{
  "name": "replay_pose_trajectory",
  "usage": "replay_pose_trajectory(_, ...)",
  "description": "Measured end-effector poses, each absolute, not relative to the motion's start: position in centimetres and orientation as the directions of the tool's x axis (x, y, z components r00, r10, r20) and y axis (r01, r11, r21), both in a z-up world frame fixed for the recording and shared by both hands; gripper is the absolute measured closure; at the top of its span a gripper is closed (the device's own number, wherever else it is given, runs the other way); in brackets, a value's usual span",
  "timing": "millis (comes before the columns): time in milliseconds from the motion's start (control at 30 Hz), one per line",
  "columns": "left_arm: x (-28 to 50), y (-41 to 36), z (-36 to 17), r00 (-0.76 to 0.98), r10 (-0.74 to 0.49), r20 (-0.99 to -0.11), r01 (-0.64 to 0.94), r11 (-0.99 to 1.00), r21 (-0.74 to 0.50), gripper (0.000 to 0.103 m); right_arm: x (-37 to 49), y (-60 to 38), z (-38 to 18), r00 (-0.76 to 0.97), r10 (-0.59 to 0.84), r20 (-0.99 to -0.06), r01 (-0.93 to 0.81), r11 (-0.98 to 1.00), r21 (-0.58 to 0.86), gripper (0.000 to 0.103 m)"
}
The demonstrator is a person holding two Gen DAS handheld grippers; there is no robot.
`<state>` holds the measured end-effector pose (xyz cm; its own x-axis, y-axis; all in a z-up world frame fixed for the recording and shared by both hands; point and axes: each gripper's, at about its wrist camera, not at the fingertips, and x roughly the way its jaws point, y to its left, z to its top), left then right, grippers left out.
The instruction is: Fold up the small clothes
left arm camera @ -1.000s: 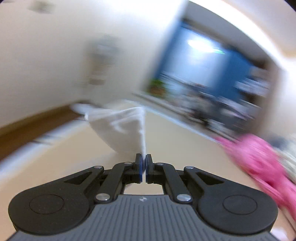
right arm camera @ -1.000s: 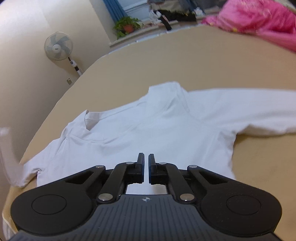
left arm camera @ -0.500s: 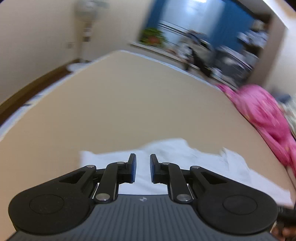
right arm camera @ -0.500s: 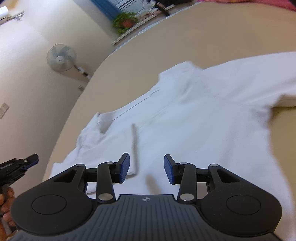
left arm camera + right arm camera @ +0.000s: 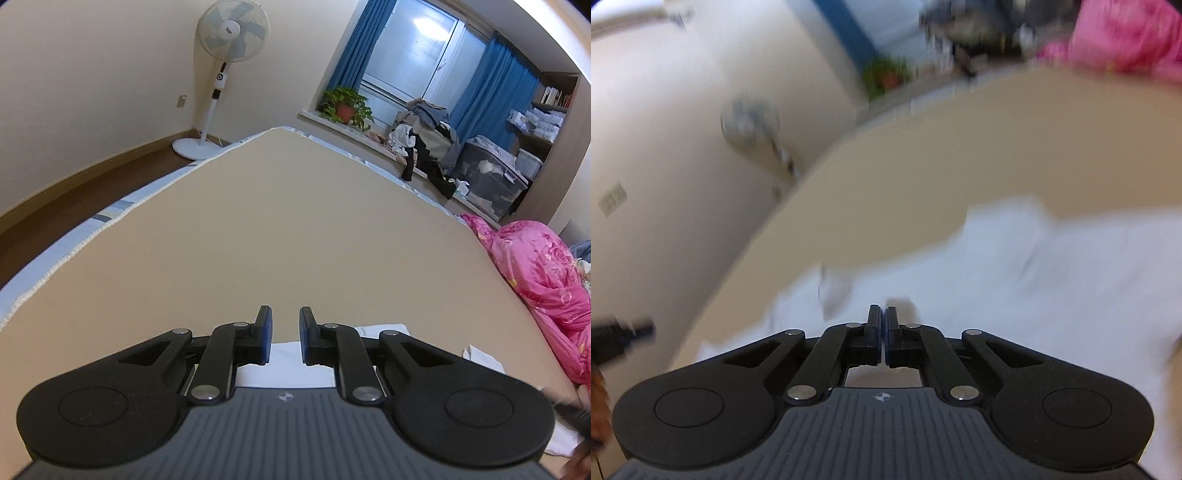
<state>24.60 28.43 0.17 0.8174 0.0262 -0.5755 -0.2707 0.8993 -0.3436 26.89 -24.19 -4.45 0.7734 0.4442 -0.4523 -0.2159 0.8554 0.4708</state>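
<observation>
White shirt [image 5: 1015, 288] spread flat on the tan bed [image 5: 280, 236], just ahead of and under both tools, left gripper [image 5: 284, 334] slightly parted with nothing between its pads, right gripper [image 5: 885, 334] clenched, grip on cloth unclear through blur, pink quilt [image 5: 535, 273] to the right

A tan bed [image 5: 288, 229] carries a white shirt [image 5: 1052, 280] and a pink quilt [image 5: 539, 273].
</observation>
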Motion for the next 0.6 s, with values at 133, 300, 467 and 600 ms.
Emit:
replay_pose_trajectory(133,24.9,26.9,-1.1,0.799,-0.035,-0.600,-0.219,0.913,-0.345,0.088,25.6,-29.4,-0.3,0.878,0.285,-0.386,-0.154,0.929,0.336,0.103)
replay_pose_trajectory(300,26.7,23.8,-3.7,0.730,-0.119,-0.673,-0.125,0.945,-0.303,0.088,27.0,-34.4,-5.5,0.826,0.155,-0.542,0.022,0.952,0.306,0.103)
replay_pose_trajectory(467,27.8,21.7,-6.8,0.667,-0.220,-0.712,-0.033,0.946,-0.323,0.088,28.5,-34.4,-6.6,0.827,0.144,-0.544,0.057,0.940,0.335,0.103)
replay_pose_trajectory(600,28.7,19.6,-11.0,0.478,-0.210,-0.853,0.011,0.972,-0.233,0.089,28.8,-34.6,-7.1,0.801,0.081,-0.593,0.091,0.963,0.255,0.102)
